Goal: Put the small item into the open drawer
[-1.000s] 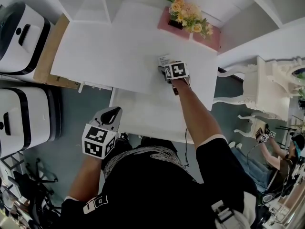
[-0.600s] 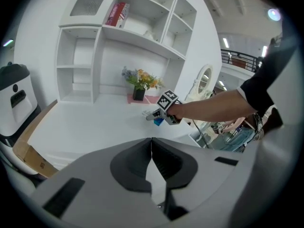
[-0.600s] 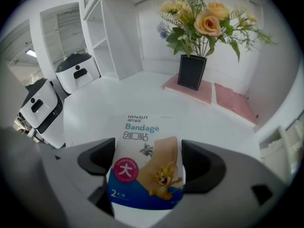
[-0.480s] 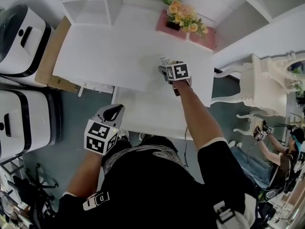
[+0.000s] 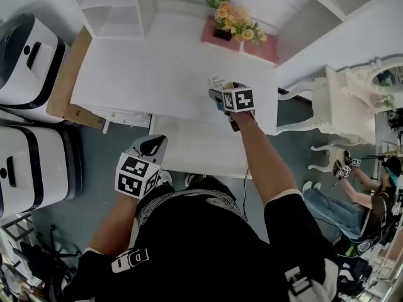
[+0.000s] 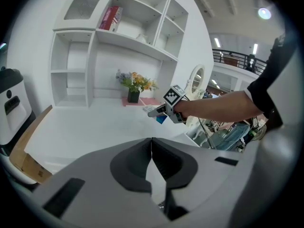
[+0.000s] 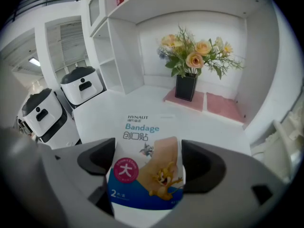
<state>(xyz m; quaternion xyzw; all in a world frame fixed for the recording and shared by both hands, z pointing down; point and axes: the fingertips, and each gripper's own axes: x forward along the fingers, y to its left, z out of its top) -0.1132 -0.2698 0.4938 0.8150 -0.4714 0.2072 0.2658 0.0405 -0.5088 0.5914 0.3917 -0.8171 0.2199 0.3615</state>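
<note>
In the head view most of the bandage packet [image 5: 217, 80] is hidden under the right tongs [image 5: 215, 92] and their marker cube; only a white corner shows at their 12 o'clock. The right gripper view shows it better: both jaws pinch the packet by its sides, and its lower edge is cut off behind the tongs' body. It hangs over the white worktop [image 5: 157, 68], at 12 o'clock from what looks like the open drawer [image 5: 189, 153]. That is a pale flat box jutting from the worktop's near edge. The person's arm and torso cover its near side, and its inside is too washed out to read.

The left tongs [image 6: 152, 163] are pressed together on nothing, their tips meeting in a thin seam. They hang off the worktop, at 8 o'clock from the drawer.

By count there are two tongs and one packet. One black vase of flowers [image 7: 186, 87] stands on one of two pink mats [image 7: 223, 106], at 1 o'clock from the packet. Two white-and-black machines [image 5: 28, 55] sit at the worktop's 9 o'clock, both cut off by the frame's left edge. One red box [image 6: 110, 18] leans on an upper shelf. A second person [image 5: 356, 194] sits at 4 o'clock, partly out of frame.
</note>
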